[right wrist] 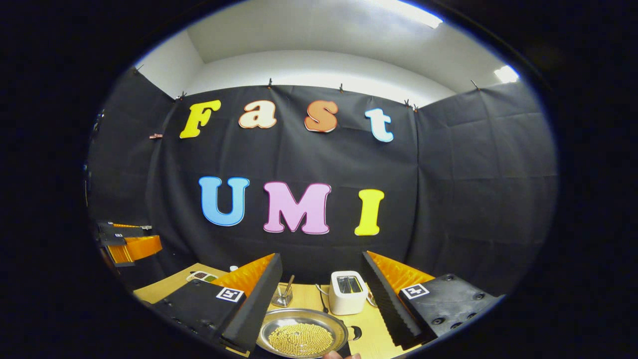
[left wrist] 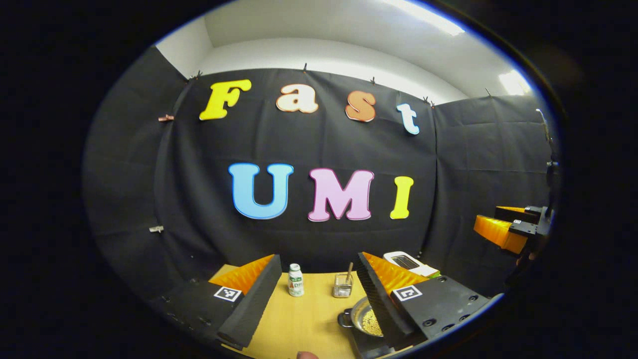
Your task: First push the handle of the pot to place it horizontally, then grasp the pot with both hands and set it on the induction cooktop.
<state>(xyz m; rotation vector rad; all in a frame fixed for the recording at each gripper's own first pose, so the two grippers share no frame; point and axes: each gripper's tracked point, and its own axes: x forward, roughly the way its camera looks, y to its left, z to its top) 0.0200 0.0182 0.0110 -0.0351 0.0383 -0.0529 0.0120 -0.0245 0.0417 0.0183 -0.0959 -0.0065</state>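
A shallow steel pot holding small yellow beads sits on the wooden table low between my right gripper's fingers. A dark handle sticks out of its right side. My right gripper is open, raised above the pot, with nothing held. In the left gripper view the pot is half hidden behind the right finger, and a dark handle loop shows on its left side. My left gripper is open and holds nothing. Each gripper shows in the air at the edge of the other's view, right gripper, left gripper.
A white toaster stands behind the pot. Left of the toaster is a glass cup with a stick. A small white bottle stands farther left on the table. A small tray lies at the table's far left.
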